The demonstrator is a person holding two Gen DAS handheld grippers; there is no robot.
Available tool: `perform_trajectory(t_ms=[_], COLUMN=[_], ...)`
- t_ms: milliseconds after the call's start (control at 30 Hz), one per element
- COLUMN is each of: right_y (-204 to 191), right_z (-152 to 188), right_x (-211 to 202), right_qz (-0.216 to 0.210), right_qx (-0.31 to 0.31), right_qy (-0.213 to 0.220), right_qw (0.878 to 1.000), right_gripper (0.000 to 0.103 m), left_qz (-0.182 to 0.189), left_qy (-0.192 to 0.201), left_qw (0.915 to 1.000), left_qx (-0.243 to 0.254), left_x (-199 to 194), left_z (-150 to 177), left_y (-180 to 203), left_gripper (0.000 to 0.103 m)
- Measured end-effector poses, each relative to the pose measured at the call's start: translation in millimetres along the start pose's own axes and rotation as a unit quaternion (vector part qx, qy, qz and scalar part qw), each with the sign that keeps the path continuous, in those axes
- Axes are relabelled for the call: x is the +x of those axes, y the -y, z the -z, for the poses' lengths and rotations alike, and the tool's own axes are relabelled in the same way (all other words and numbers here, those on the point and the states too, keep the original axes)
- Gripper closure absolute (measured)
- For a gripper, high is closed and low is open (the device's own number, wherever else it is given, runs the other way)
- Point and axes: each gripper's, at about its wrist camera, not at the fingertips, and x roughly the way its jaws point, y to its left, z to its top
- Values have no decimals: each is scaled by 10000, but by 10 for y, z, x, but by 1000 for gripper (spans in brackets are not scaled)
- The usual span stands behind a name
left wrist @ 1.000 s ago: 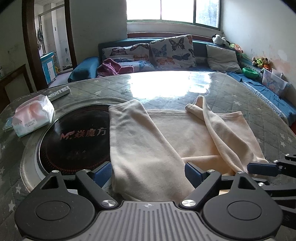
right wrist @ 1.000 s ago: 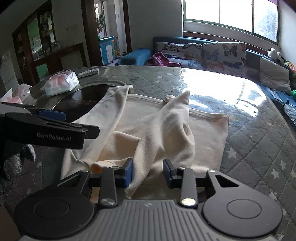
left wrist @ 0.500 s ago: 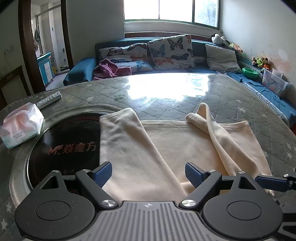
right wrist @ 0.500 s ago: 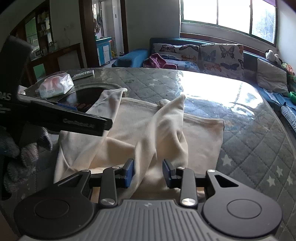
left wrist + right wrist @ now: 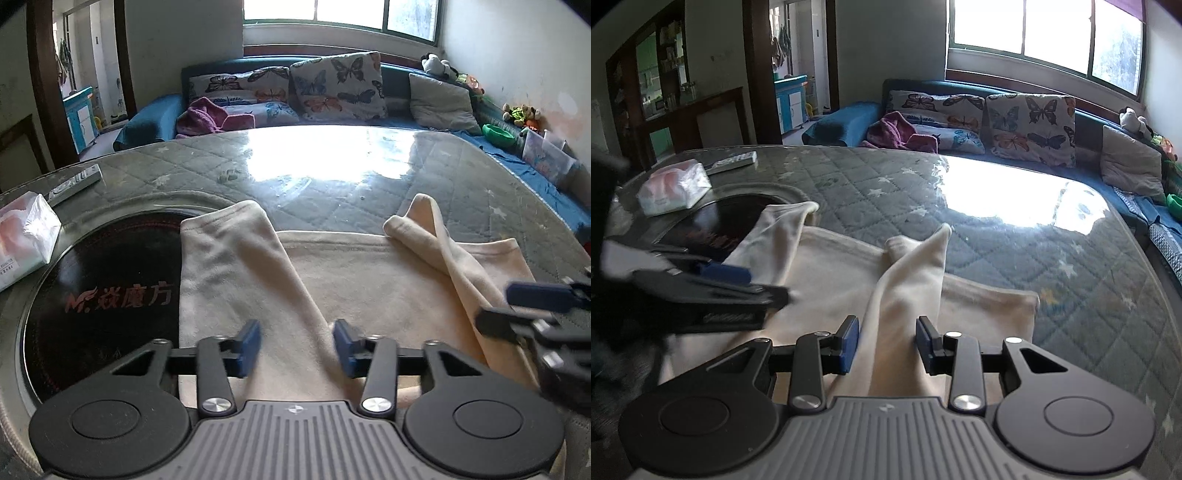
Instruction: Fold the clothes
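My left gripper [image 5: 296, 345] is closing over the cream knit garment's [image 5: 369, 280] left sleeve, which runs lengthwise straight ahead; my right gripper [image 5: 886, 345] clamps the other sleeve.

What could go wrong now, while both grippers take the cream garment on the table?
1. The left gripper is closing over the wide left sleeve; it may pinch the garment body underneath as well.
2. The right gripper holds a bunched, twisted sleeve, so the fold may come out creased.
3. That left sleeve overlaps the black disc; dragging could catch there.
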Motion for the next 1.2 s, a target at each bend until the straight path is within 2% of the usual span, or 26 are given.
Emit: perform_trajectory(t_ms=[333,367,433,467,500,533,600,767,967,1067,1200], right_y=[161,178,220,250,285,319,395,602,910,1038,1173], right_z=[-251,-255,-244,-238,-234,-226,-198,-68,312,558,723], right_x=[526,554,532,506,466,417,294,-99,-688,-887,-953], right_qz=[137,107,75,61,57,92,198,530,1109,1331,1279], right_qx=[216,207,235,262,296,310,343,506,819,1007,1283], right_qy=[-156,-181,-147,-118,-84,-44,57,372,641,558,409], right_qw=[9995,9996,9996,9996,9995,9995,9992,9966,9884,9844,9826], right_gripper=[69,72,86,91,93,94,97,99,99,99,95], left_qz=[-125,-130,-114,-95,-68,-38,-7,-31,-156,-202,-73], left_qy=[39,50,67,76,85,91,134,401,698,781,726], left_qw=[9999,9999,9999,9999,9998,9998,9996,9983,9948,9929,9939], left_qx=[-96,-93,-102,-115,-140,-172,-248,-424,-723,-878,-825], left_x=[95,110,130,136,136,132,103,-118,-485,-655,-733], left_z=[-132,-144,-157,-160,-159,-158,-148,-87,34,102,108], left_y=[-21,-23,-44,-60,-80,-102,-153,-276,-539,-693,-677], left_gripper=[54,54,57,66,76,80,94,100,102,102,101])
